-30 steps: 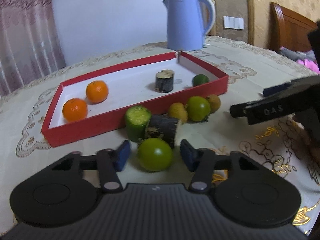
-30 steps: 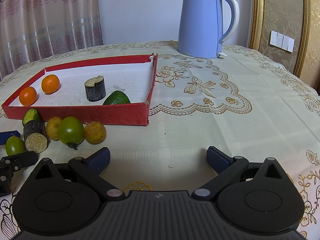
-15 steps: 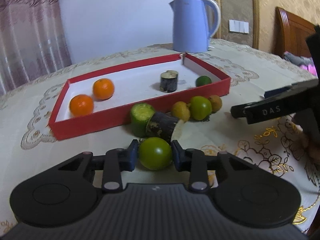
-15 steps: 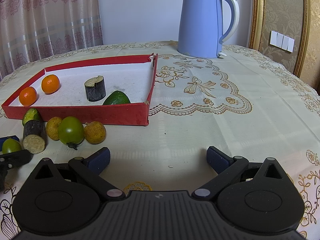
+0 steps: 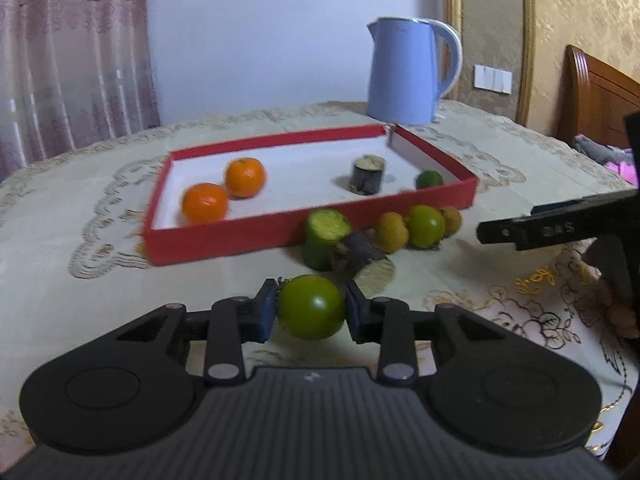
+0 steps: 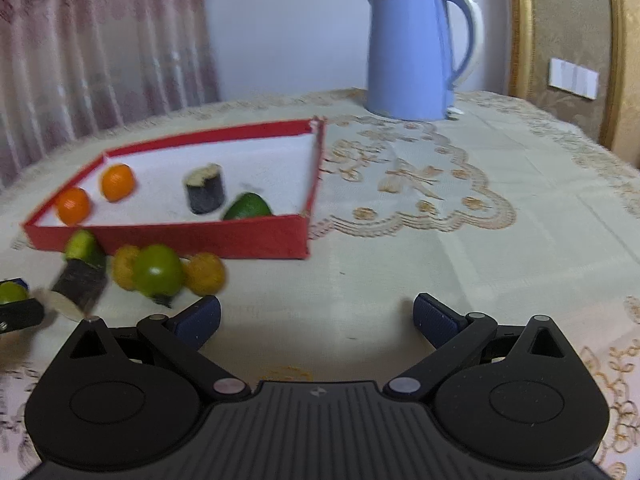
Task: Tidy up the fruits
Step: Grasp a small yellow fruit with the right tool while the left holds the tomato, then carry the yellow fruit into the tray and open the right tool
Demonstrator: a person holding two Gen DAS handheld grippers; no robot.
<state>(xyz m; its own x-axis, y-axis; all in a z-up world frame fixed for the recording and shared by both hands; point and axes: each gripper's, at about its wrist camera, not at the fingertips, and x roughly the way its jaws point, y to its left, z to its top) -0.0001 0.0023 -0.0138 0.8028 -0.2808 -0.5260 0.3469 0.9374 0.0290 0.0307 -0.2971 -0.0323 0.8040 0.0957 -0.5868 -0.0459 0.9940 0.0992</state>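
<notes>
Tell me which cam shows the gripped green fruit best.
Left wrist. The green fruit sits front and centre there, clamped between the left gripper pads, nearly its whole face visible. Right wrist catches only a sliver of it at the far left edge, mostly cut off by the frame and the gripper finger.

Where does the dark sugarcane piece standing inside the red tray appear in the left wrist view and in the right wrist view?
Left wrist view: the dark sugarcane piece stands upright right of centre, in the right half of the red tray, left of a green fruit.
Right wrist view: it stands left of centre, beside the same green fruit.
Shared landmark: the blue kettle behind the tray.
</notes>
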